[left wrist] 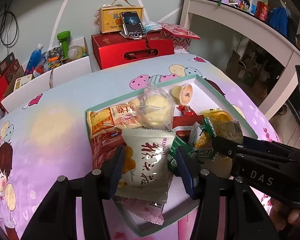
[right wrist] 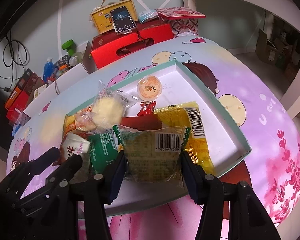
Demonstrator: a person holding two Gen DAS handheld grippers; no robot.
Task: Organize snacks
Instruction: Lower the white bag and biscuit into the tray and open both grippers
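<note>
Currently both grippers work over the shallow teal-rimmed box (left wrist: 226, 102), which holds the snack pile on the cartoon-print tablecloth (left wrist: 50, 124).

Left gripper (left wrist: 150, 170): jaws part-open, one on each side of the white pouch with red characters (left wrist: 148, 160). Pads look to be touching its edges, but whether the grip is firm I cannot tell. The pouch lies at the near left of the box, over a red-and-pink packet (left wrist: 148, 210).

Right gripper (right wrist: 152, 172): jaws likewise spread about the clear green-edged biscuit pack (right wrist: 154, 150), which lies directly between the fingers on top of the yellow packet (right wrist: 182, 118). Contact appears light.

Judgement on method: close squarely across the pack's width, not on the crimped seal, and lift straight up so neighbours do not drag. The wrapped round cake (right wrist: 108, 110) and jelly cup (right wrist: 149, 90) sit farther back, apart from both grippers.
</note>
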